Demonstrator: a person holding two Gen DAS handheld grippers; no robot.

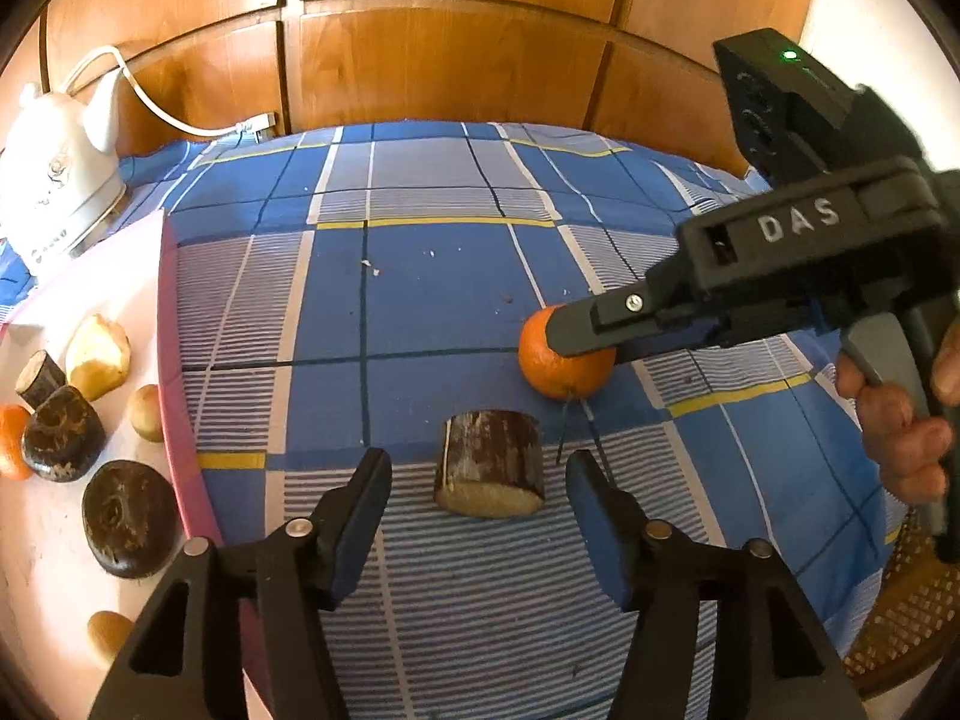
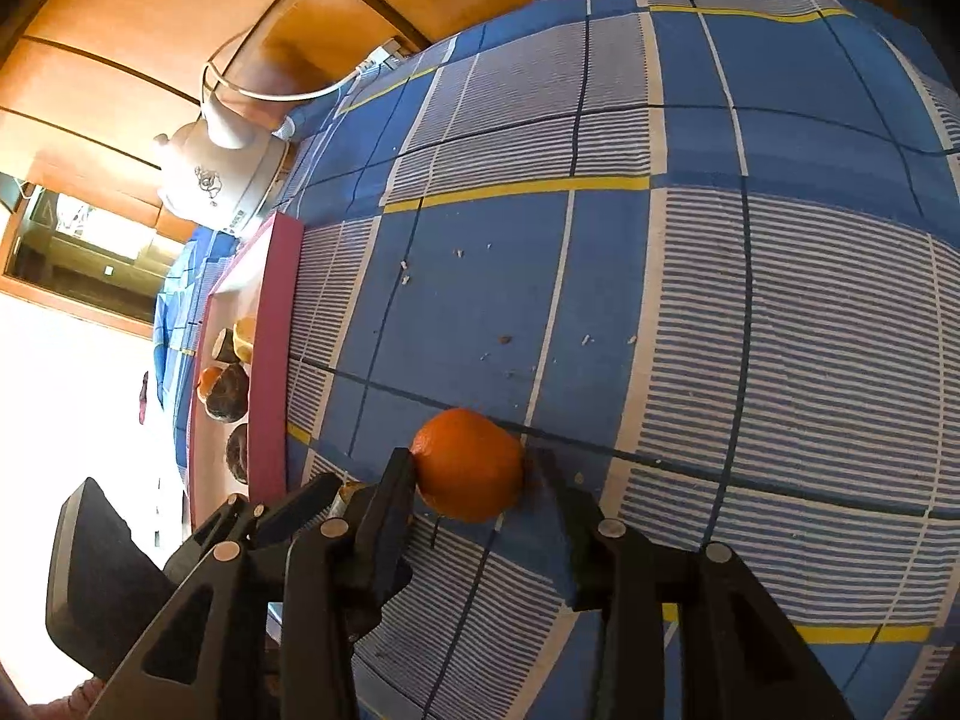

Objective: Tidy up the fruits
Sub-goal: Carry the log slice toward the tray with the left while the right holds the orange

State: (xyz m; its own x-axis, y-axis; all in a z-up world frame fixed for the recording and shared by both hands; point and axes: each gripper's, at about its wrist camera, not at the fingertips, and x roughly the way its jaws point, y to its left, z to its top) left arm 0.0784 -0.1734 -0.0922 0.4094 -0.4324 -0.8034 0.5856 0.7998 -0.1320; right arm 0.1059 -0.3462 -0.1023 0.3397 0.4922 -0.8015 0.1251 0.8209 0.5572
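Observation:
An orange (image 1: 561, 369) lies on the blue checked cloth; it also shows in the right wrist view (image 2: 471, 465). My right gripper (image 2: 474, 468) has a finger on each side of the orange, the jaws touching or almost touching it; it also shows in the left wrist view (image 1: 570, 339). A dark cut sugarcane piece (image 1: 491, 463) lies just in front of my left gripper (image 1: 477, 468), which is open with its fingers on either side of it, short of contact.
A pink-rimmed white tray (image 1: 171, 360) on the left holds several fruits: dark round ones (image 1: 129, 519), a peeled yellow piece (image 1: 99, 354), a small orange (image 1: 12, 441). A white kettle (image 1: 57, 180) with cord stands behind it. Wooden cabinets rise at the back.

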